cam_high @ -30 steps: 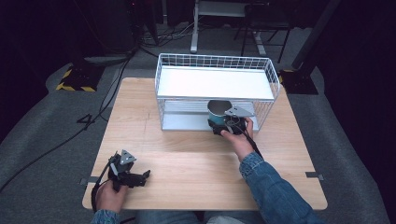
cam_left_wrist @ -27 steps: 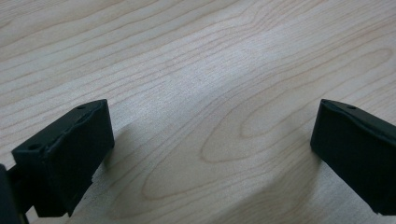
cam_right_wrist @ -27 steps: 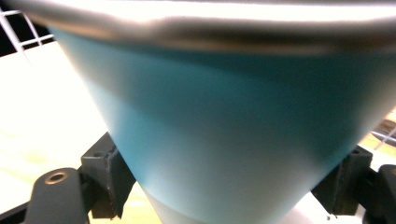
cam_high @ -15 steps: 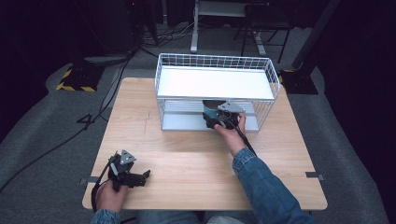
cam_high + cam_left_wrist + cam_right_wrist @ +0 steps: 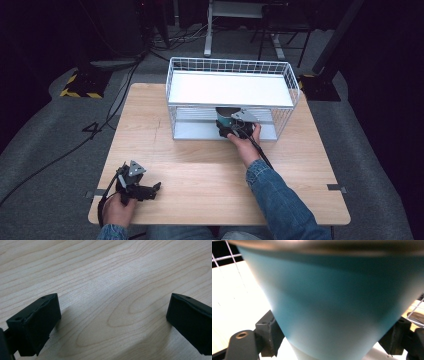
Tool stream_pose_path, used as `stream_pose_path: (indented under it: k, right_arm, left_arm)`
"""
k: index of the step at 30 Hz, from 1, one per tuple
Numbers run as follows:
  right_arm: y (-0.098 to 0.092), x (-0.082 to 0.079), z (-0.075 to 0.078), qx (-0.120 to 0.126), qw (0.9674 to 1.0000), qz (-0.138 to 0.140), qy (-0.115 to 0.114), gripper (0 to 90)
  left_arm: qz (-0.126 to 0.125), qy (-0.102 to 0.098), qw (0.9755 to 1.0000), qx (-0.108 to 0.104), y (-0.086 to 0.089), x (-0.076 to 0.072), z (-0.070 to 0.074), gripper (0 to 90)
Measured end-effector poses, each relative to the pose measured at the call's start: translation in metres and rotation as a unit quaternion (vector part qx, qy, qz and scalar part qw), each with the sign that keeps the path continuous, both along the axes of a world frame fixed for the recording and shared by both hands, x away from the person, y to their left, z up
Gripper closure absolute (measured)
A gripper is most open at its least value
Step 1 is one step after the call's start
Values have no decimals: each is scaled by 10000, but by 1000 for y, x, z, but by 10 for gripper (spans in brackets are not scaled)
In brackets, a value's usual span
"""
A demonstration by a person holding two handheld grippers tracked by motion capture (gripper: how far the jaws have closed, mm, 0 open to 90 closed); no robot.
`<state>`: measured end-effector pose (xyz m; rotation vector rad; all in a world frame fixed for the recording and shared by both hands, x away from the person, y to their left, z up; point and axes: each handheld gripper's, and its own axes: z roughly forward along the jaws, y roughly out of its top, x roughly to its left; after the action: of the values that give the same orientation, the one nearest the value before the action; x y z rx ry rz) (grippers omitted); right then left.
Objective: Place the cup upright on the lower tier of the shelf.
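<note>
While the left gripper (image 5: pixel 150 189) sits idle at 7 o'clock on the wooden table (image 5: pixel 200 165), jaws spread wide with bare wood grain between them in the left gripper view, the right gripper (image 5: pixel 231 128) is at the front opening of the white wire rack (image 5: pixel 230 97), roughly 1 o'clock from table centre. Right jaws are clamped on a teal cup (image 5: pixel 332 302), one pad either side of its lower wall in the right gripper view. Cup's dark rim (image 5: pixel 226 111) pokes just under the rack's top shelf (image 5: pixel 227 89), over the grey lower shelf (image 5: pixel 195 131). Whether the cup base touches that lower shelf is not discernible. Left hand (image 5: pixel 117 210) rests near the table's front edge, well apart from the rack.
</note>
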<state>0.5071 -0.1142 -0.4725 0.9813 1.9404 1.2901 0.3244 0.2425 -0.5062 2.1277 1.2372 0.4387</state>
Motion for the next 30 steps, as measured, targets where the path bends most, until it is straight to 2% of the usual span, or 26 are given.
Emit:
stream_pose_path:
  k: [9,16,22,24,25,26,27,30]
  right_arm:
    - [-2,8,-10,-26,9999,-82,120,206]
    - [-2,10,-14,32,9996,-42,294,204]
    - [-3,10,-15,34,9994,-70,329,199]
    - [-4,10,-15,9,9994,-91,347,179]
    - [-3,9,-16,-144,9994,-198,241,143]
    - [-3,8,-15,-272,9991,-265,195,147]
    - [-2,8,-15,-353,9990,-206,186,152]
    - [-3,7,-14,-364,9988,-178,277,148]
  left_arm:
    - [11,1,10000,-1,0,0,0,0]
    - [1,2,10000,1,0,0,0,0]
    - [-2,2,10000,4,0,0,0,0]
    - [12,1,10000,-3,0,0,0,0]
    - [3,2,10000,-2,0,0,0,0]
    - [16,3,10000,-4,0,0,0,0]
    - [3,3,10000,-2,0,0,0,0]
    - [10,3,10000,-2,0,0,0,0]
